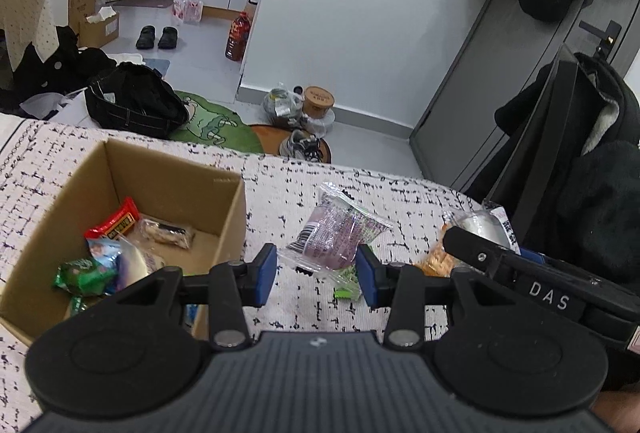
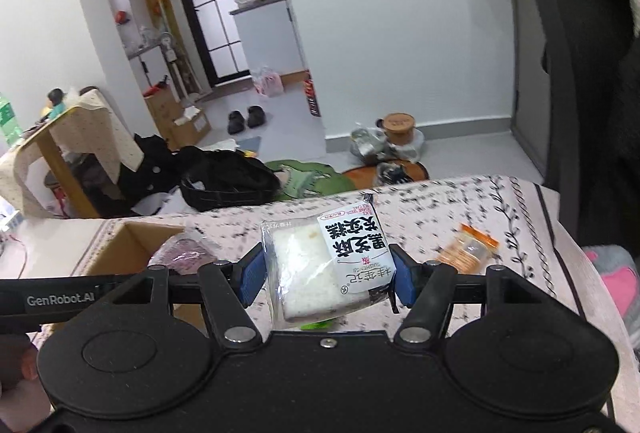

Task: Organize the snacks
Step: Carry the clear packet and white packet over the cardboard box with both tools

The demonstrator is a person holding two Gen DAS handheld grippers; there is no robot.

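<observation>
My left gripper (image 1: 316, 275) is shut on a purple snack packet (image 1: 336, 233), its blue pads pressing the packet's lower sides just right of the cardboard box (image 1: 224, 217). The open box holds a red packet (image 1: 114, 223), a clear packet (image 1: 168, 233) and green and blue ones. My right gripper (image 2: 326, 273) is shut on a clear-wrapped white rice cake (image 2: 316, 265) with a black-and-white label, lifted above the patterned cloth (image 2: 440, 209). An orange packet (image 2: 466, 245) lies on the cloth to the right. A small green packet (image 1: 346, 291) lies under the purple one.
The cloth-covered surface ends just beyond the snacks (image 1: 360, 169); past its edge lies the floor with a black bag (image 1: 136, 101), a green rug and shoes. A dark chair draped with coats (image 1: 580, 161) stands close on the right.
</observation>
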